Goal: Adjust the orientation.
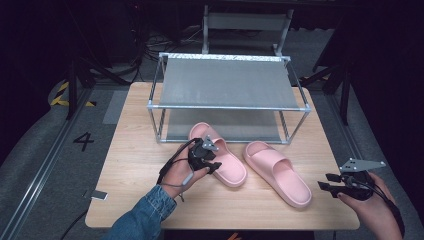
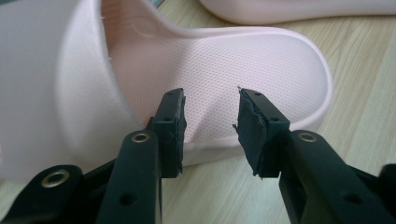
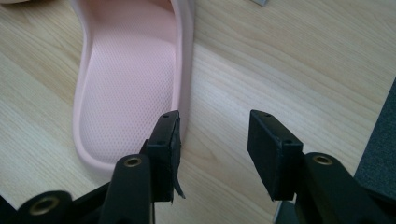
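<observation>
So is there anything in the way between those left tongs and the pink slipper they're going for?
Nothing visible. The left tongs sit right at the heel end of the left slipper, jaws apart, with only its bare insole and heel rim in front of them. The other slipper lies off to the side on the table, apart from it.

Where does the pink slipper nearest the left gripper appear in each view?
High view: the left slipper lies at centre, before the shelf rack, under the left gripper.
Left gripper view: the left slipper lies close up, its heel rim between the open jaws.
Right gripper view: I cannot place it; the sole seen there is the right slipper.
Shared landmark: the wooden table.
</observation>
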Available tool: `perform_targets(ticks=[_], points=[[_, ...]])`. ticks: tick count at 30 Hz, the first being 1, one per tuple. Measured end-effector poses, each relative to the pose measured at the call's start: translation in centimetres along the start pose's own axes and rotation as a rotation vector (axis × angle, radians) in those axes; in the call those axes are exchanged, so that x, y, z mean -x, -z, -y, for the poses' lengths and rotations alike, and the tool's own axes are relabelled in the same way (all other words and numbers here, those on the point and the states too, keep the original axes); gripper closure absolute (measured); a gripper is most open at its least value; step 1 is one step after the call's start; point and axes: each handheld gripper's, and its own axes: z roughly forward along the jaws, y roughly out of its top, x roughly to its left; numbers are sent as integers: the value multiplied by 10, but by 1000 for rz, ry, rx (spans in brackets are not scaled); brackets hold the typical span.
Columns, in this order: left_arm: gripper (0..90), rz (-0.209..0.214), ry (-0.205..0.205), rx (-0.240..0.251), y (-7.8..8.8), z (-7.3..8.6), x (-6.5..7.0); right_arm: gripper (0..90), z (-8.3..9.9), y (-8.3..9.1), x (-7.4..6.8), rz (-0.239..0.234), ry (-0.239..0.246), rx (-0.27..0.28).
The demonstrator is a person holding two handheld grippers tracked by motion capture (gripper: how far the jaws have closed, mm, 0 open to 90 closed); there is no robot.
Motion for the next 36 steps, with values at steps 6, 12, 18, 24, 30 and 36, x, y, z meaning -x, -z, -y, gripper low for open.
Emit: perform_targets(ticks=[6,12,18,24,30,36], points=[[612,-31,45,-11,17,17,-9,546,-15,-11,-2,-23,33,4],[629,-63,139,7,37,37,-25,543,-29,-21,-5,-45,58,7],[634,-118,182,14,49,48,-39,541,-37,-28,-9,-61,75,3],[633,-125,210,26,53,50,-46,541,-35,-26,-7,-55,66,6],[623,-41,175,31,51,38,-33,541,-32,-27,-7,-57,60,1],[580,12,155,9,42,30,-28,540,-26,-23,-6,-51,52,1]])
